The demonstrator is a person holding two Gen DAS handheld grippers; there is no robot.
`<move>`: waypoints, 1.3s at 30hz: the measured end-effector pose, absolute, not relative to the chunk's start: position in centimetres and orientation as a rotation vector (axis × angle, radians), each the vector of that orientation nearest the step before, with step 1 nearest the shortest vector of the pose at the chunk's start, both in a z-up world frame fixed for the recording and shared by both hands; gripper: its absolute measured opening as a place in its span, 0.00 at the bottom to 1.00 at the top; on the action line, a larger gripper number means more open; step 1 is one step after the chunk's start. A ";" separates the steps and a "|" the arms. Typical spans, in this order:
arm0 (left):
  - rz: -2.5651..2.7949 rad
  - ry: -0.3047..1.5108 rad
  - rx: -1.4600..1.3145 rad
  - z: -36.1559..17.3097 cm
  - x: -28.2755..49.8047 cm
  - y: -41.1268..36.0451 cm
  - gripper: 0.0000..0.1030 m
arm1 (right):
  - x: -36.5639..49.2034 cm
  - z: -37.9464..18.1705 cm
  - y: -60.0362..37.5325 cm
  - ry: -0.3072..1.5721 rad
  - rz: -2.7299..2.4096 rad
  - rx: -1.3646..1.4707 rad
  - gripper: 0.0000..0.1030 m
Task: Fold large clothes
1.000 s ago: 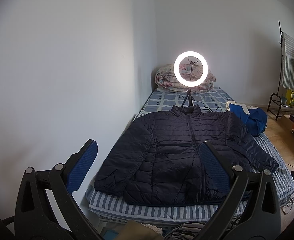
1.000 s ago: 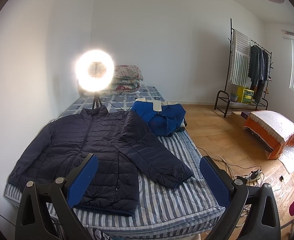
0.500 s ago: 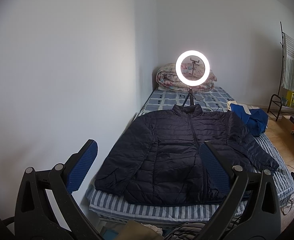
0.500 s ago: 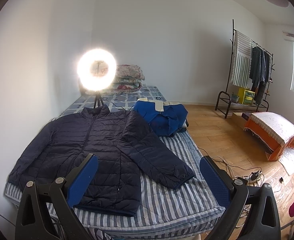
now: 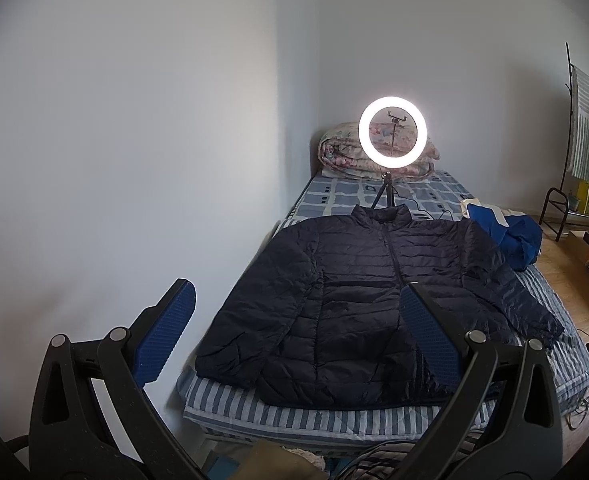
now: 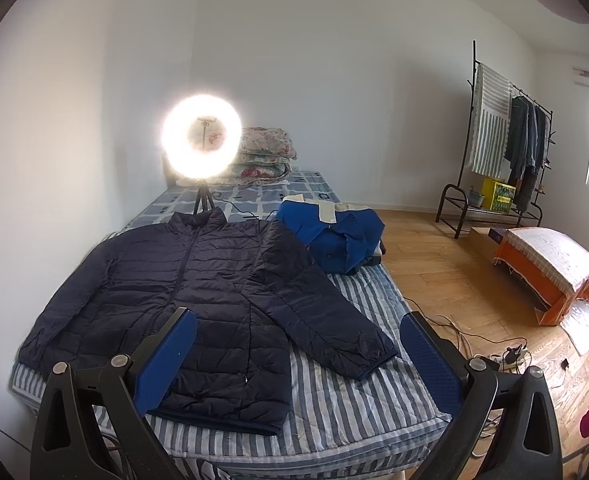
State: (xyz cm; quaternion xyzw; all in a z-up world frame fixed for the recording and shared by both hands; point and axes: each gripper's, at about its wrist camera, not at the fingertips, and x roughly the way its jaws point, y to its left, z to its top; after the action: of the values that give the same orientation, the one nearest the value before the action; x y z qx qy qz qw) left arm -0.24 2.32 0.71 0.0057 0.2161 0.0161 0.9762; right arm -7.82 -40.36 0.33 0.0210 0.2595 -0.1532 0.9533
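Since a second ago, the ring light has slid a little to the right in both views and the jacket sits a bit higher, so both grippers have turned a tiny bit. Nothing on the bed has moved.

In the left wrist view, the left gripper (image 5: 294, 334) is at the bottom of the frame with its two blue pads spread wide and nothing between them. The dark blue puffy jacket (image 5: 374, 304) lies flat in the middle of the frame on the striped bed (image 5: 334, 416), zipped up, collar at the top, sleeves out to both sides. The ring light (image 5: 393, 132) glows above the collar, in front of a rolled flowery quilt (image 5: 338, 152). A bright blue garment (image 5: 514, 236) lies bunched at the right edge of the bed.

In the right wrist view, the right gripper (image 6: 298, 354) is also wide and holds nothing. The jacket (image 6: 198, 296) fills the left middle of the frame, and one sleeve points toward the lower right. The bright blue garment (image 6: 334, 240) sits just above that sleeve. A clothes rack (image 6: 506, 152) stands at the right on the wood floor (image 6: 454, 272).
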 end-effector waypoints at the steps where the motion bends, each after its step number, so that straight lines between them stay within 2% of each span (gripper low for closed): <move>1: 0.037 0.436 0.013 0.6 -0.2 2.4 1.00 | -7.6 0.4 -40.1 0.527 -0.306 0.041 1.00; 20: 0.137 0.433 -0.001 -2.2 -1.6 8.6 1.00 | 0.9 0.1 -33.1 0.564 -0.068 -0.047 1.00; 39: 0.271 0.454 -0.015 -4.1 -4.8 14.3 1.00 | 9.2 -1.8 -17.9 0.573 0.142 -0.294 1.00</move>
State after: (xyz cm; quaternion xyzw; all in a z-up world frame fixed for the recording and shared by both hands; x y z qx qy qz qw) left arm -4.84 14.31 -4.12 -0.0073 0.2244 0.1340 0.9652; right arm 9.25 -17.86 -1.77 -0.1445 0.2813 0.0695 0.9461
